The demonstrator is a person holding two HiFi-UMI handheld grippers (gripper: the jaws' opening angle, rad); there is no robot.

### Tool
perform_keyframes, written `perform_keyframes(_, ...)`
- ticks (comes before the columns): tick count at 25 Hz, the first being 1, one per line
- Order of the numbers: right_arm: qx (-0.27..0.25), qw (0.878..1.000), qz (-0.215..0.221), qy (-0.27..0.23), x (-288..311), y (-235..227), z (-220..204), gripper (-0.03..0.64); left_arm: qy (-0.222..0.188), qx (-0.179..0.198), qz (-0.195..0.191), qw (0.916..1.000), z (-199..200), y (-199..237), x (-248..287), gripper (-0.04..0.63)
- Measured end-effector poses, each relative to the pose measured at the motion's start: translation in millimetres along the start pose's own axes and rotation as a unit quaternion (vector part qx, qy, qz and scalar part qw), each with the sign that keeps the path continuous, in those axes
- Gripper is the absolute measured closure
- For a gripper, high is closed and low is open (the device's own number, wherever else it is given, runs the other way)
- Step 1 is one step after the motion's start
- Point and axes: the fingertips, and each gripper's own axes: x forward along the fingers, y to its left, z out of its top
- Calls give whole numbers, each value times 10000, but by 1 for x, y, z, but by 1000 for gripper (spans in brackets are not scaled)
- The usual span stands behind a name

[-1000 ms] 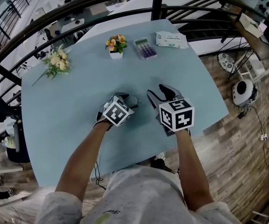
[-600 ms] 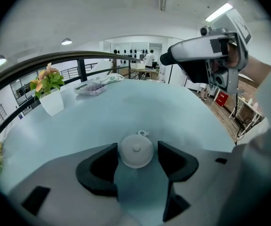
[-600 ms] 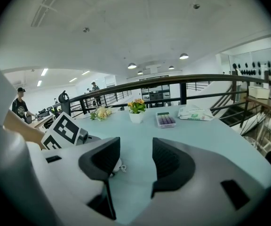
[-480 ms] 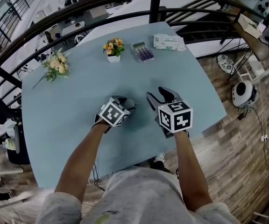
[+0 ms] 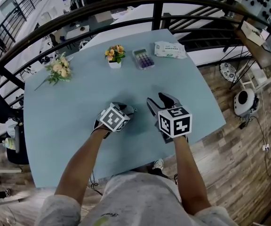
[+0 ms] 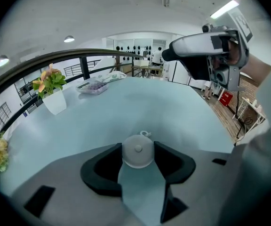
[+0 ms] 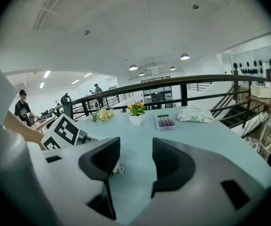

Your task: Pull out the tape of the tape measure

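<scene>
A small round white tape measure (image 6: 137, 150) lies on the pale blue table (image 5: 69, 121), its little pull ring (image 6: 145, 133) pointing away. My left gripper (image 6: 138, 157) has just been closing, and its dark pads now meet both sides of the case. In the head view the left gripper (image 5: 126, 110) sits at the table's middle front, mostly hidden under its marker cube. My right gripper (image 5: 157, 100) stands just to the right, open, with nothing between its fingers. In the right gripper view (image 7: 135, 161) the pull ring (image 7: 120, 169) shows beside the left finger.
At the far side stand a white pot of orange flowers (image 5: 115, 56), a box of purple pieces (image 5: 144, 59) and a wipes pack (image 5: 170, 50). A bouquet (image 5: 58, 68) lies at the left. A dark railing (image 5: 155, 12) runs behind the table, above a wood floor.
Both grippers stay almost where they were. The left gripper's jaws have drawn in around the white tape measure.
</scene>
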Motion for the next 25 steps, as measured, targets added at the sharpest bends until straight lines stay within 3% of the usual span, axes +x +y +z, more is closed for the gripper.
perform_keyframes(12, 18, 9979, 646, -65, 8, 1, 13, 419, -260, -388, 476, 9978, 31, 5, -36, 382)
perform_keyframes(25, 139, 9907, 1342, -165, 10, 18, 36, 419, -674, -698, 1087, 9893, 58, 13, -95, 382)
